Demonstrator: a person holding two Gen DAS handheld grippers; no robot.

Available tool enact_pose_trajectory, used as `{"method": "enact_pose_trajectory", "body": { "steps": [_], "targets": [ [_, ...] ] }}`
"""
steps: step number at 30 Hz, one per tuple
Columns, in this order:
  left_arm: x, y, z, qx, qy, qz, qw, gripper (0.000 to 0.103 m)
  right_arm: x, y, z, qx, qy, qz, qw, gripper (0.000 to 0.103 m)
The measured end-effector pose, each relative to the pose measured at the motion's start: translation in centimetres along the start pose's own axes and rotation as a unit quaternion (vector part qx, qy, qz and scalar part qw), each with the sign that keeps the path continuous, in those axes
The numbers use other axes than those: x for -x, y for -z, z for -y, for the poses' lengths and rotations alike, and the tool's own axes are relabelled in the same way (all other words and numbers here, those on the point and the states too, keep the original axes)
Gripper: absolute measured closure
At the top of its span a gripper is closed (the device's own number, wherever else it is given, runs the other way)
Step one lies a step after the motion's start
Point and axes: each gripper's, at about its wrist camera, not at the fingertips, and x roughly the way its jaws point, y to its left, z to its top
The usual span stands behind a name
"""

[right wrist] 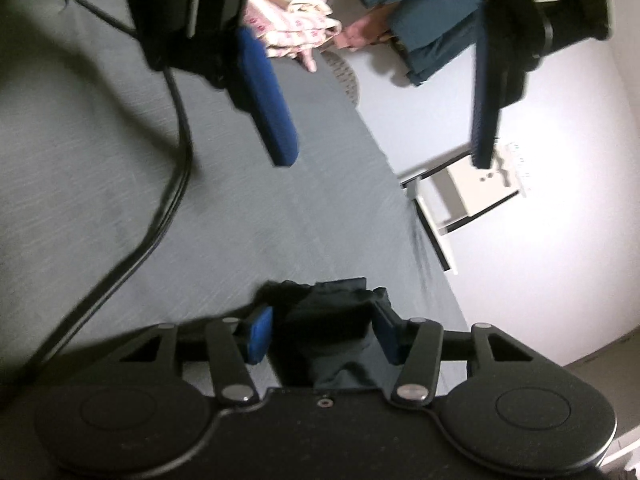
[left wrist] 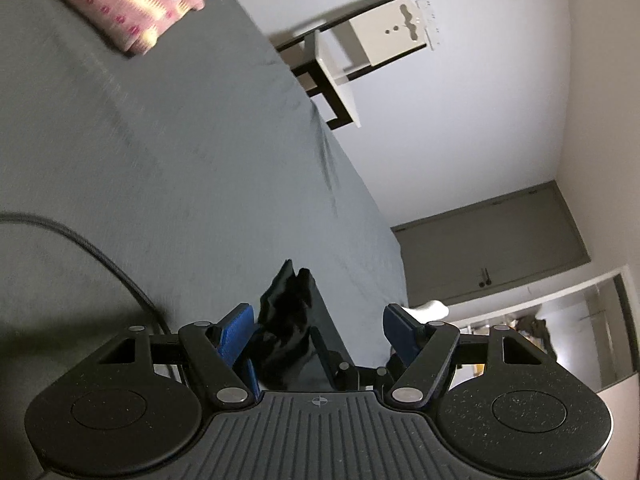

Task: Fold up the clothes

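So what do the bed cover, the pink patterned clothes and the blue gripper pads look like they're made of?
Bed cover: looks like a matte grey woven fabric, showing soft creases near its edge and no shine.
Pink patterned clothes: thin printed cloth, probably cotton, lying in soft folds; blur hides the weave.
Blue pads: seem to be a matte, slightly grainy rubber or foam facing on black hard plastic arms.

No words, brand names or numbers can be read in either wrist view. The wall plate (left wrist: 430,20) beside the white side table (left wrist: 352,52) shows only blurred, illegible marks.
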Motion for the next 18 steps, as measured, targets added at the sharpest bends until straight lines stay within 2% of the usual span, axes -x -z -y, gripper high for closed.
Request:
{"method": "enact_pose_trajectory", "body": {
  "steps": [3, 4, 5, 9, 12, 18],
  "targets": [
    [-1.0, 0.2, -0.3, 0.013, 0.006, -0.009, 0.9999, 0.032, -0.3, 0.7, 1.0, -0.052, -0.006, 0.001, 0.999, 0.054],
    [-1.3, 0.3, -0.3, 0.016, 0.007, -0.012, 0.9998, 0.032, -0.4, 0.8, 1.4, -0.063, -0.010, 0.001, 0.998, 0.058],
    [-1.5, 0.3, -0.3, 0.016, 0.004, -0.012, 0.9998, 0.032, -0.5, 0.9, 1.9, -0.072, -0.014, 0.001, 0.997, 0.069],
    [-2.6, 0.5, -0.2, 0.018, 0.002, -0.021, 0.9996, 0.031, -0.4, 1.6, 3.7, -0.111, -0.027, 0.019, 0.993, 0.077],
    [-3.5, 0.6, -0.5, 0.027, 0.004, -0.027, 0.9993, 0.032, 0.6, 1.2, 4.2, -0.151, -0.036, 0.033, 0.987, 0.079],
    [-7.7, 0.2, -0.4, 0.038, 0.014, -0.061, 0.9973, 0.030, 1.3, 2.8, 8.6, -0.256, -0.078, 0.051, 0.962, 0.079]
  ]
}}
